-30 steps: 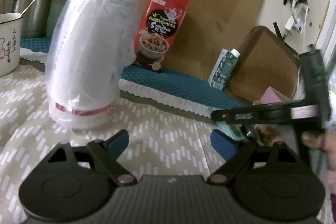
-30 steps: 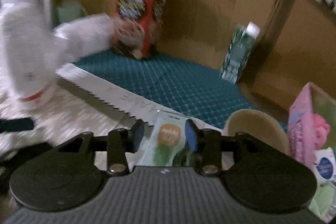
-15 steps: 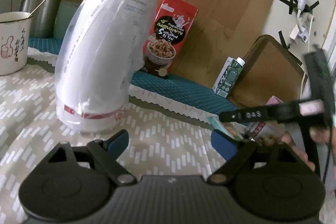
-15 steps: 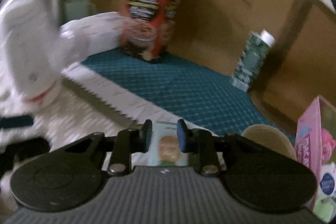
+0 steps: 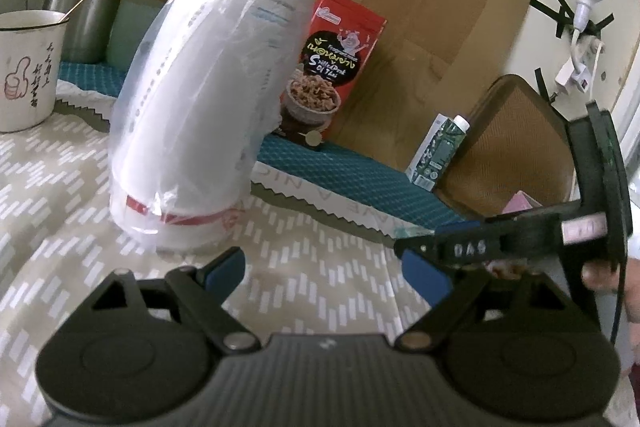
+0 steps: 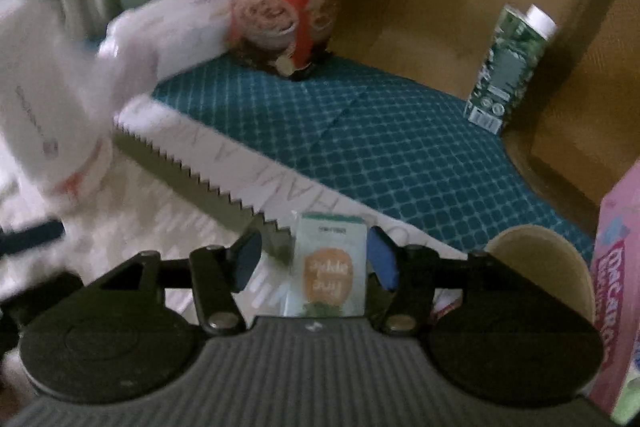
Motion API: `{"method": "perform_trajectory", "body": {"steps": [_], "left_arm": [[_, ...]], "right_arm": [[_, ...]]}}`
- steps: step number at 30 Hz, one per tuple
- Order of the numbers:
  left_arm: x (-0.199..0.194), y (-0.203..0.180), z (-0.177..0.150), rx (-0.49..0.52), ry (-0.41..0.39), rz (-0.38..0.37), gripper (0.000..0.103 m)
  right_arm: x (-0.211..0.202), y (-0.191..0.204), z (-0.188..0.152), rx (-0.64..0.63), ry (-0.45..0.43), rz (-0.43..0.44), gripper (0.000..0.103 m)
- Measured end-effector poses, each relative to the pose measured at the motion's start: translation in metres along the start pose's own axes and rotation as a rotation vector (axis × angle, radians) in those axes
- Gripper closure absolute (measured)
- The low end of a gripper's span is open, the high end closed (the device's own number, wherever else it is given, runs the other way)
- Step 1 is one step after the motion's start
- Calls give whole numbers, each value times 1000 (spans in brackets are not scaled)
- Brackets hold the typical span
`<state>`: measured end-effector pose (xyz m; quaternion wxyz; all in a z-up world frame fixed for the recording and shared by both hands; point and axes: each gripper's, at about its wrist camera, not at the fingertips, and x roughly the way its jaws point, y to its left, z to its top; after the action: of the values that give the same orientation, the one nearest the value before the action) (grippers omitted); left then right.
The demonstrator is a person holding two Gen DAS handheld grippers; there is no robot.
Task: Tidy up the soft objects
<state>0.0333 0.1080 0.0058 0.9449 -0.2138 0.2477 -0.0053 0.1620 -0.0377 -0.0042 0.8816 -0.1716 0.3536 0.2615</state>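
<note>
Step in hand, by judgement: release of a small packet (image 6: 327,263) by the right claw (image 6: 316,261). Its jaws are opening; the packet sits between them on the bench (image 5: 320,279), left pad clear of it. Left claw (image 5: 326,269) spread wide, empty, aimed near the bagged stack of cups (image 5: 200,99). Next move probably calls for backing the right claw straight off without dragging the packet.

Pale green sachet (image 6: 329,267) with orange label, lying flat on patterned cloth, between blue pads

left tongs (image 5: 323,269) wide apart, right tongs (image 6: 316,259) opening
</note>
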Motion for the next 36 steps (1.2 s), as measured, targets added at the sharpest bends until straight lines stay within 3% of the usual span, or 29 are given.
{"method": "perform_trajectory", "body": {"steps": [3,8,11,15,20,23,24,26,27,29,36], "left_arm": [[0,0,0,2,1,1,14],[0,0,0,1,0,0,14],[0,1,0,-4,1,-3,14],[0,2,1,-9,4,-11,14],[3,1,1,4,46,-75,14],[6,-2,1,21,78,-125,15],[6,-3,0,28,83,-136,15],[6,-6,-1,45,94,-166,17],[6,-8,-2,56,105,-192,23],[8,-14,-4,86,131,-229,29],[3,-57,-25,231,221,-313,30]], "right_arm": [[1,5,-3,-61,-9,-23,46],[4,-21,-3,45,13,20,46],[1,-19,-7,79,8,53,59],[-13,7,-21,-16,-25,94,59],[-51,28,-66,-103,-82,183,59],[-75,26,-97,-90,-112,200,58],[-84,24,-110,-78,-133,190,57],[-101,19,-132,-55,-158,163,46],[-112,17,-146,-41,-187,142,40],[-125,13,-165,-27,-210,106,39],[-135,18,-198,8,-266,83,39]]}}
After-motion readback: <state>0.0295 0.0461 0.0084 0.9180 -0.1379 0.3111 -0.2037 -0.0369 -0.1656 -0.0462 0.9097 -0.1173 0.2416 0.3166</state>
